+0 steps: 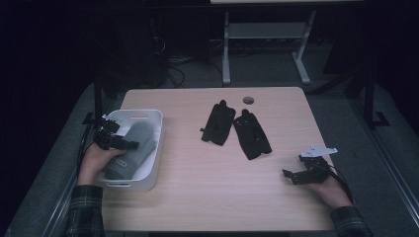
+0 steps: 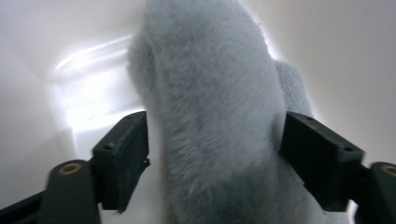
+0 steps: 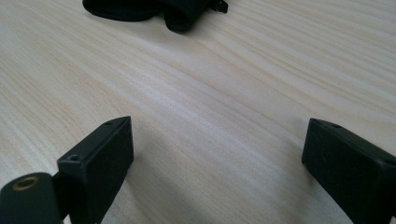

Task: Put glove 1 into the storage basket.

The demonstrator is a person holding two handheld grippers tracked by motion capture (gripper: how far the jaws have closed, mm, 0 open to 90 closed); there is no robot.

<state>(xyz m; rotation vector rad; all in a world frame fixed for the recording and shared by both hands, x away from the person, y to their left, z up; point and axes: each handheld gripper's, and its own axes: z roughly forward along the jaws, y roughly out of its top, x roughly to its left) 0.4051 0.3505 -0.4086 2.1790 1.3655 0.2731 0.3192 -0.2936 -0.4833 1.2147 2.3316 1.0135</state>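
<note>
- We are holding our left tongs (image 1: 129, 144) over the white bin (image 1: 157, 148) at the left edge of the surface (image 1: 197, 168), with our left hand (image 1: 96, 159) resting on the bin's near left rim.
- A grey fuzzy slipper (image 1: 131, 150) is lying inside the bin, stretching from its near end toward its far end.
- In the left gripper view, the slipper (image 2: 215, 121) is sitting between the jaws of the left tongs (image 2: 215, 154), with the bin's pale wall (image 2: 46, 93) behind it.
- Those jaws are standing spread to either side of the fuzzy fabric; they look to be just touching or barely off the pile, not squeezing it, so the slipper is resting in the bin on its own.
- We are keeping our right tongs (image 1: 291, 174) low over the near right part of the surface, well apart from the bin, with our right hand (image 1: 330, 190) behind them.
- In the right gripper view, the right tongs (image 3: 217, 158) are standing wide apart with bare wood (image 3: 210, 93) between them and nothing gripped.
- Two black gloves (image 1: 237, 129) are lying side by side near the middle of the surface, between the bin and our right tongs.
- The end of one glove (image 3: 154, 9) is showing at the top of the right gripper view.
</note>
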